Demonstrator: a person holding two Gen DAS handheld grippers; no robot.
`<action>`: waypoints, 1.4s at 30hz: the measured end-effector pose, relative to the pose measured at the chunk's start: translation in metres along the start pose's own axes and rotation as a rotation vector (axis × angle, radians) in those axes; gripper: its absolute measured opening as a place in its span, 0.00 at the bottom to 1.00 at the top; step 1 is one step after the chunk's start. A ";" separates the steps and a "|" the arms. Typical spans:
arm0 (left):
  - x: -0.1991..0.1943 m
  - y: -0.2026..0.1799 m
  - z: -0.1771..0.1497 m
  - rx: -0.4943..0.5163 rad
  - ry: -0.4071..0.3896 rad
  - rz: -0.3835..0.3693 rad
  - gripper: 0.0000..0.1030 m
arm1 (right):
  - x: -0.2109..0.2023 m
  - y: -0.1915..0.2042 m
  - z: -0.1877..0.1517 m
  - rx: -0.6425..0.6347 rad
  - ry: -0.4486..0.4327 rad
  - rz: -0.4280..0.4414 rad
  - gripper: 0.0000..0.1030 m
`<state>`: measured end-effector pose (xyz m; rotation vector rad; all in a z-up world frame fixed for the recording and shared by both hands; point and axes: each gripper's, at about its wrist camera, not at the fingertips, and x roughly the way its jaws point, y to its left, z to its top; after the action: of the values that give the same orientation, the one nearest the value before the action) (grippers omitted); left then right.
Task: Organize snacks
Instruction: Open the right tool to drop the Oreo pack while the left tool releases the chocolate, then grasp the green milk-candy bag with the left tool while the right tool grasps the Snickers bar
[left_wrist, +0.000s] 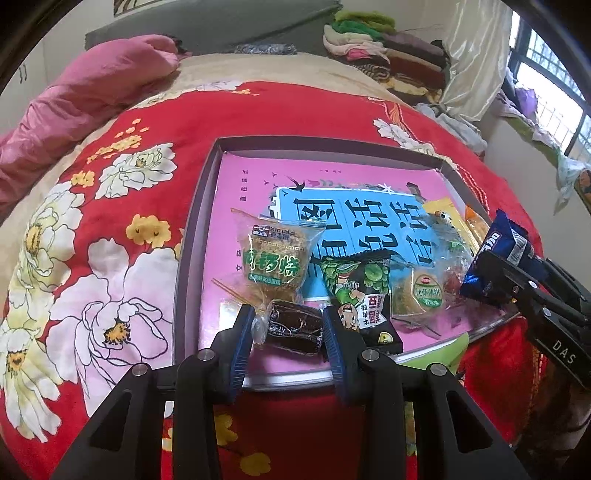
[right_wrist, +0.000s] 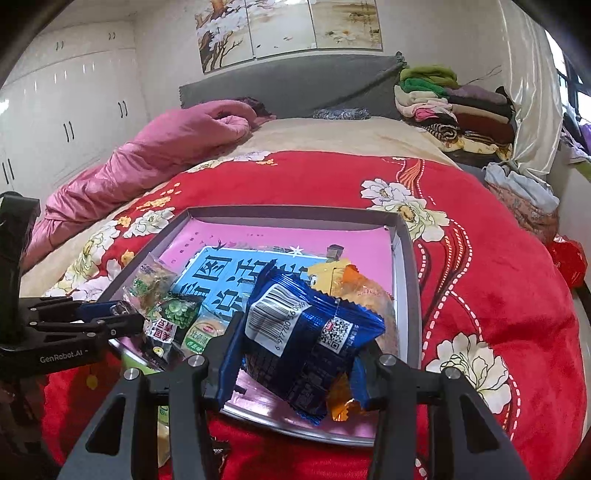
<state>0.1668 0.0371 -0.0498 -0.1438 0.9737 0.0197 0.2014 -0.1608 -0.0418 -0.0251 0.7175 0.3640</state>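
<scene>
My left gripper (left_wrist: 289, 328) pinches dark clear-wrapped candy (left_wrist: 293, 326) over tray (left_wrist: 192, 236) near edge. My right gripper (right_wrist: 297, 354) clamps glossy blue packet (right_wrist: 306, 332), barcode up, seemingly lifted above tray.

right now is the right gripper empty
No, the right gripper is shut on a blue packet, held above the tray.

White wardrobe (right_wrist: 66, 122), grey headboard (right_wrist: 295, 81), daylit window (left_wrist: 546, 81).
</scene>
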 end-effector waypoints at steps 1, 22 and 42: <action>0.000 0.001 0.000 -0.002 0.000 -0.001 0.38 | -0.001 0.000 0.000 0.001 0.000 0.000 0.48; -0.069 -0.016 -0.013 0.003 -0.058 -0.096 0.66 | -0.081 -0.004 -0.022 0.198 -0.044 0.093 0.72; -0.005 -0.061 -0.061 0.063 0.158 -0.166 0.51 | -0.035 0.061 -0.089 -0.063 0.239 0.003 0.54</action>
<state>0.1191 -0.0314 -0.0727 -0.1696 1.1159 -0.1772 0.1001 -0.1281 -0.0803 -0.1289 0.9426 0.3903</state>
